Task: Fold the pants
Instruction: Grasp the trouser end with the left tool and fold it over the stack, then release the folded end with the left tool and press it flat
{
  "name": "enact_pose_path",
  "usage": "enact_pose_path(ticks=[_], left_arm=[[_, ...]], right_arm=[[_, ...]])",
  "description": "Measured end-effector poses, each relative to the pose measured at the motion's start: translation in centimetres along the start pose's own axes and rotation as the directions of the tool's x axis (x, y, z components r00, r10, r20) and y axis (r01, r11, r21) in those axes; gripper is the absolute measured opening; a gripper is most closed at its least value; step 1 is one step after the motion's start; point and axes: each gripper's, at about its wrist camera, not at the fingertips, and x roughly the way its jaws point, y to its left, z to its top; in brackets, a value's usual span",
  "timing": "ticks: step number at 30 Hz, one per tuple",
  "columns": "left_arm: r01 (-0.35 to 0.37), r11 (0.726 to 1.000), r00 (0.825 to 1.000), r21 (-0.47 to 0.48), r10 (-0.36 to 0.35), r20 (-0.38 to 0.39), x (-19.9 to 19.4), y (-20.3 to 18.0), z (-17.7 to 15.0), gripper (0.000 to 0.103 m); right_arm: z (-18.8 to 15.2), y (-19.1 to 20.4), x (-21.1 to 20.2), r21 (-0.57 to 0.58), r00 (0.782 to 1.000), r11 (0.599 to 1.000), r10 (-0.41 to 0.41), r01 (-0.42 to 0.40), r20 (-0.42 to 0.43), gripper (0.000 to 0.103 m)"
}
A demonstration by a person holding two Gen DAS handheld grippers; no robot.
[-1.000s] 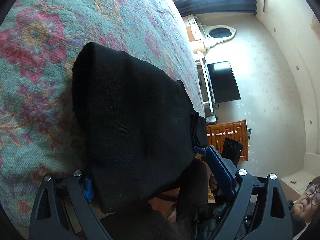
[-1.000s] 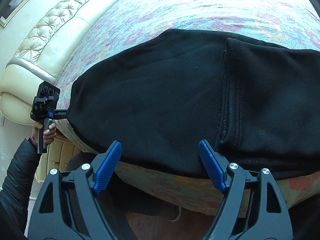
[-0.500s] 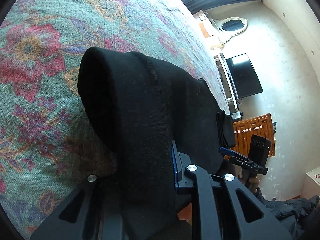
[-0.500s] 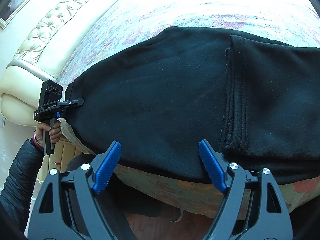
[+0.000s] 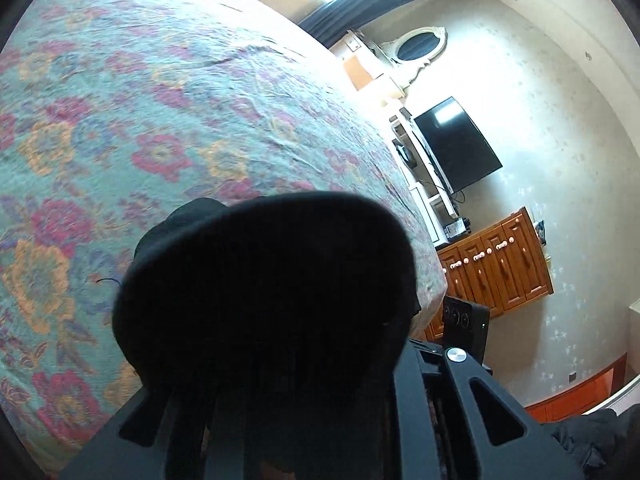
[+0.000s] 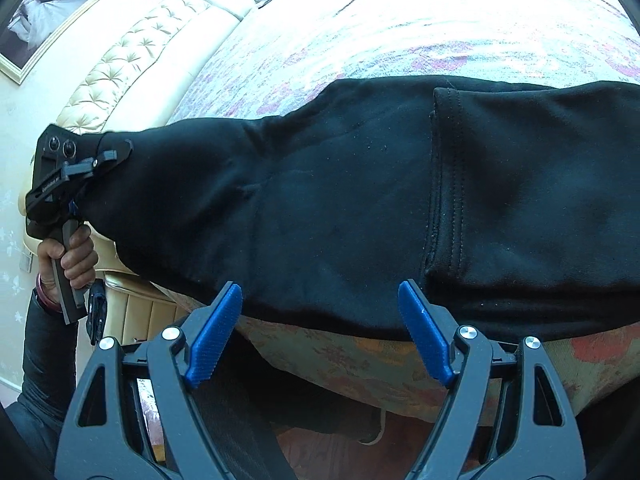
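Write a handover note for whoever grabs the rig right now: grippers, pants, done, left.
Left gripper: shut on one end of the black pants, lifted clear of the floral bedspread.
Right gripper: open, empty, blue fingers just short of the pants' near edge at the bed's side.
Done: one end gripped and raised.
Left: carry it over the rest of the pants, lay it down, release, smooth.

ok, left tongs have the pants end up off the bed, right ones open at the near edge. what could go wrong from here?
1. The left tongs pinch only the tip of the black pants; the hanging cloth's weight could pull it free.
2. The cloth covers most of the left wrist view, so aiming the fold may be guesswork.
3. The right tongs pin nothing, so the pants could drag across the floral bedspread.
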Motion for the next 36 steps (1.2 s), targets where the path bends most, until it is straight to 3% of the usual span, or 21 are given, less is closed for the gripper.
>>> enact_pose_path(ticks=[9, 13, 16, 18, 19, 20, 21, 23, 28, 32, 34, 36], left_arm=[[-0.031, 0.978, 0.987, 0.207, 0.062, -0.148, 12.7, -9.3, -0.3, 0.017], [-0.065, 0.968, 0.969, 0.242, 0.119, -0.216, 19.0, -10.7, -1.4, 0.017], [-0.131, 0.948, 0.948, 0.289, 0.205, -0.244, 22.9, -11.0, -2.2, 0.020], [-0.176, 0.927, 0.933, 0.330, 0.264, -0.246, 24.7, -11.0, -2.9, 0.036], [-0.181, 0.923, 0.929, 0.338, 0.274, -0.250, 25.5, -11.0, -3.1, 0.042], [-0.178, 0.926, 0.929, 0.334, 0.270, -0.255, 26.0, -11.0, -3.4, 0.055], [-0.167, 0.932, 0.932, 0.321, 0.256, -0.256, 26.3, -11.0, -3.5, 0.067], [-0.130, 0.948, 0.948, 0.290, 0.204, -0.242, 26.3, -11.3, -3.5, 0.079], [-0.081, 0.951, 0.977, 0.298, 0.134, -0.164, 23.5, -12.9, -2.6, 0.082], [-0.084, 0.964, 0.993, 0.253, 0.103, -0.063, 19.0, -12.1, -1.9, 0.084], [-0.105, 0.972, 0.994, 0.210, 0.107, 0.002, 16.4, -10.3, -2.1, 0.085], [-0.169, 0.972, 0.985, 0.165, 0.159, 0.067, 14.1, -8.0, -2.7, 0.085]], right_arm=[[-1.5, -4.1, -5.5, 0.122, 0.995, 0.992, 0.009, -0.022, 0.103, 0.081], [-2.0, -6.7, -7.2, 0.207, 0.990, 0.978, -0.007, -0.023, 0.142, 0.081], [-2.0, -8.1, -8.0, 0.235, 0.986, 0.972, -0.019, -0.020, 0.163, 0.081], [-1.9, -8.5, -8.3, 0.240, 0.984, 0.971, -0.032, -0.011, 0.174, 0.081], [-1.9, -8.7, -8.4, 0.242, 0.983, 0.970, -0.037, -0.007, 0.177, 0.081], [-1.8, -8.8, -8.5, 0.244, 0.983, 0.970, -0.042, -0.003, 0.179, 0.081], [-1.8, -8.9, -8.5, 0.247, 0.983, 0.969, -0.046, 0.000, 0.180, 0.081], [-1.8, -9.3, -8.6, 0.256, 0.983, 0.967, -0.048, 0.000, 0.179, 0.081], [-1.6, -9.9, -9.0, 0.275, 0.982, 0.961, -0.057, 0.005, 0.181, 0.081], [-1.0, -10.0, -10.4, 0.292, 0.973, 0.956, -0.077, 0.010, 0.219, 0.081], [-0.2, -10.5, -11.2, 0.305, 0.966, 0.952, -0.085, 0.007, 0.244, 0.084], [0.9, -11.4, -11.2, 0.315, 0.971, 0.949, -0.063, -0.013, 0.232, 0.091]])
